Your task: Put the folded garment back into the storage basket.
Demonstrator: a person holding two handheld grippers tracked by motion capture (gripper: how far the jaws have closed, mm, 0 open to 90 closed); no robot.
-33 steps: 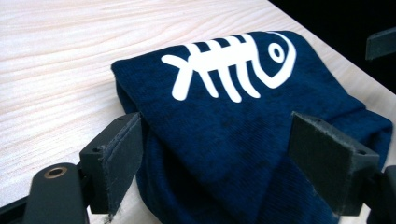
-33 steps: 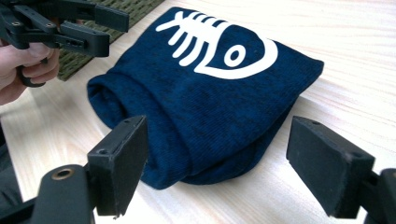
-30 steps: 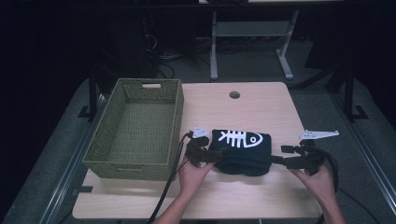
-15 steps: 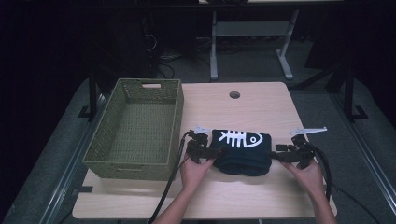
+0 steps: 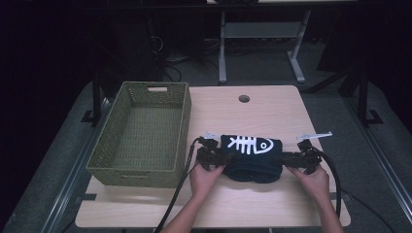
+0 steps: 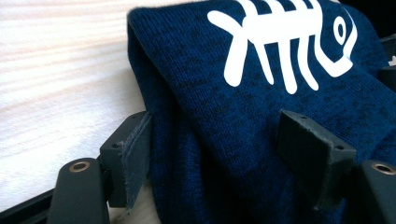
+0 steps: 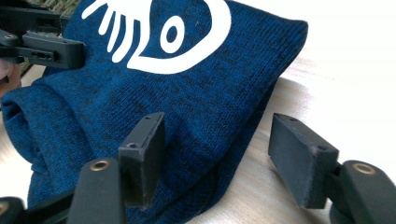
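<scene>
A folded dark blue knit garment (image 5: 252, 162) with a white fish-skeleton print lies on the light wooden table (image 5: 252, 116), right of the basket. My left gripper (image 5: 224, 158) is at its left end. In the left gripper view the garment (image 6: 224, 116) fills the gap of that gripper (image 6: 224, 156), whose jaws have just been closing around the fold. My right gripper (image 5: 284, 159) is at the right end. Its jaws (image 7: 224, 156) have also been closing; the left pad (image 7: 144, 149) lies on the garment (image 7: 187, 93), while the right pad (image 7: 303, 158) stands off it over bare wood.
An empty olive woven basket (image 5: 131, 172) stands at the table's left. A round cable hole (image 5: 244, 98) sits near the far edge. Black cables (image 5: 180, 194) trail from both grippers toward the front. Table legs and floor lie beyond in the dark.
Both hands have come down and inward onto the garment's two ends, the right one moving left. The jaws of both grippers stand narrower than before.
</scene>
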